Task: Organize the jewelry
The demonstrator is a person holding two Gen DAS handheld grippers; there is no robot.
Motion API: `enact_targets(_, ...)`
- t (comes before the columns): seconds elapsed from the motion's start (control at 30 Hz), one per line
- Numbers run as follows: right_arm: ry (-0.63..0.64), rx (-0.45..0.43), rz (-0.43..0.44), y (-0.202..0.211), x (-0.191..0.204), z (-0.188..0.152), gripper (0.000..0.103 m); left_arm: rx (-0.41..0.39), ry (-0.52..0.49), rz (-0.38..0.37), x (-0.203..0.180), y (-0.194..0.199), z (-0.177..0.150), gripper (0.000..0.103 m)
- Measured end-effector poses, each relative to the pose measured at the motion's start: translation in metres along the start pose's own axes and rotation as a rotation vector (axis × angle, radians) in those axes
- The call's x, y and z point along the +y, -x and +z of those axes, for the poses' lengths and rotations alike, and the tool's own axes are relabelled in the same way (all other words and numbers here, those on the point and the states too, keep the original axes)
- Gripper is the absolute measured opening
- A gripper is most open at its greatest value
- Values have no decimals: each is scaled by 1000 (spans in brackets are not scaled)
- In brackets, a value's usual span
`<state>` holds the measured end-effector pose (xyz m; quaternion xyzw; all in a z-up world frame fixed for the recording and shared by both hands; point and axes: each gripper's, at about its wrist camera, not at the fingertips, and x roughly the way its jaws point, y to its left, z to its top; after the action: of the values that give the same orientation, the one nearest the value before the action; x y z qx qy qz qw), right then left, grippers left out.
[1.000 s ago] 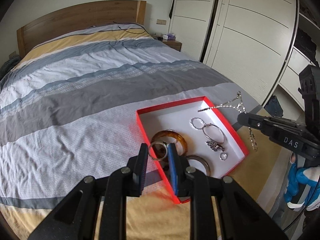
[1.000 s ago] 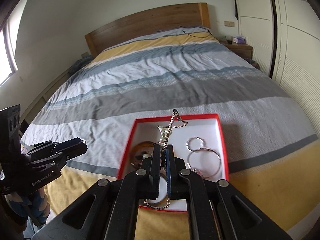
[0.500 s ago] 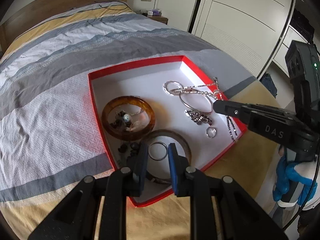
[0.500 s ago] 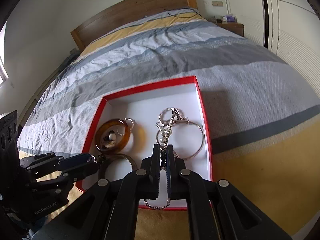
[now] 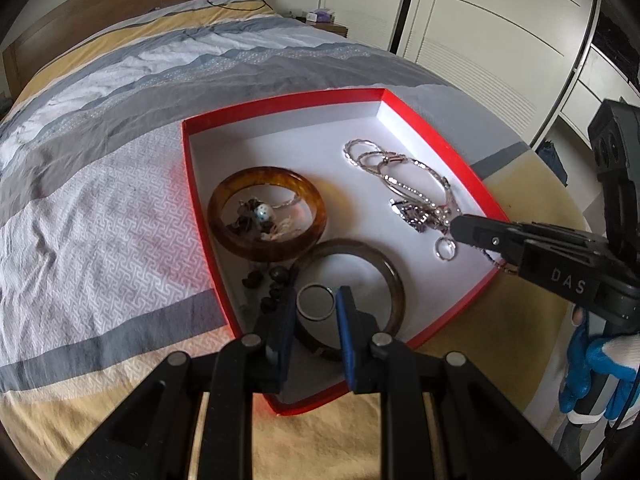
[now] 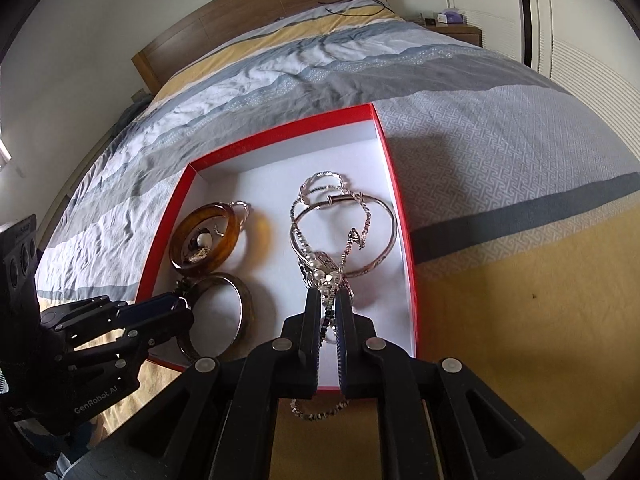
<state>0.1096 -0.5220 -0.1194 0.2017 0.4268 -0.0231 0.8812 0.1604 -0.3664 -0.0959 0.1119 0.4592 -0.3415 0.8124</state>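
Observation:
A red box (image 5: pixel 436 140) with a white inside lies on the bed, also in the right wrist view (image 6: pixel 400 216). It holds an amber bangle (image 5: pixel 266 214), a dark bangle (image 5: pixel 394 284) and silver bangles (image 6: pixel 384 236). My left gripper (image 5: pixel 316 300) is shut on a small silver ring (image 5: pixel 315 301) and holds it low over the dark bangle. My right gripper (image 6: pixel 328 304) is shut on a silver chain necklace (image 6: pixel 316 410), whose far end lies over the silver bangles inside the box; a loop hangs below the fingers.
A striped grey, white and yellow bedspread (image 5: pixel 100 208) covers the bed. A wooden headboard (image 6: pixel 256 12) stands at the far end. White wardrobe doors (image 5: pixel 480 32) line the right side. Small dark beads (image 5: pixel 276 276) lie in the box's near left corner.
Both grippers have moved down and closer over the box. The necklace's far end has come down onto the silver bangles. The ring stays between the left fingers.

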Motion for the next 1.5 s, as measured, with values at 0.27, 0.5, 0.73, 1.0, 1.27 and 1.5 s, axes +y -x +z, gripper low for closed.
enact_targets(0.27, 16, 2, -26, 0, 3, -2, 10, -3, 8, 0, 2, 0, 0, 20)
enact_targets(0.5, 33, -5, -54, 5, 8, -2, 41, 0, 16, -3, 3, 3, -1, 20)
enact_targets(0.73, 33, -22, -74, 21, 10, -4, 41, 11, 21, -12, 0, 9, -3, 20)
enact_targets(1.0, 21, -59, -99, 50, 12, -9, 42, 1, 4, -24, -8, 23, -2, 28)
enact_targets(1.27, -21, -89, -123, 84, 12, -20, 44, -45, 12, -58, -12, 56, 4, 38)
enact_targets(1.5, -4, -131, -117, 119, 36, -29, 48, -102, 23, -36, -4, 106, -1, 47)
